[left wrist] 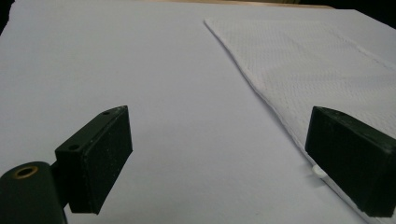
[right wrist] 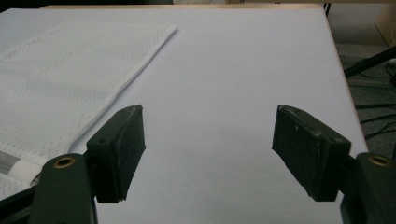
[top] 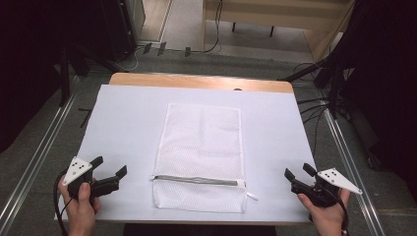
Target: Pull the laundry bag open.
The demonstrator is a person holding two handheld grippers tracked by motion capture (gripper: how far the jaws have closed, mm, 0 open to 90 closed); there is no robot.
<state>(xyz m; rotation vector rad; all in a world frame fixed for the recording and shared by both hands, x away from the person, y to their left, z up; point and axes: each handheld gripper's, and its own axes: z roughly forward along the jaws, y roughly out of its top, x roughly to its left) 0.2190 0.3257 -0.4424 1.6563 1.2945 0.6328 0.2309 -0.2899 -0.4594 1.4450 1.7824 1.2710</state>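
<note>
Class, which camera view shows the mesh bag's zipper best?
The high view: the zipper runs whole across the mesh bag. The right gripper view catches one grey end; the left gripper view gives mesh.

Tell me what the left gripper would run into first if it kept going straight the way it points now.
Probably the white mesh laundry bag. The left gripper, jaws open and holding nothing, points across the white table cover toward the bag's long edge, which already lies by one jaw. How high the jaws ride is unclear, so they might pass over it.
</note>
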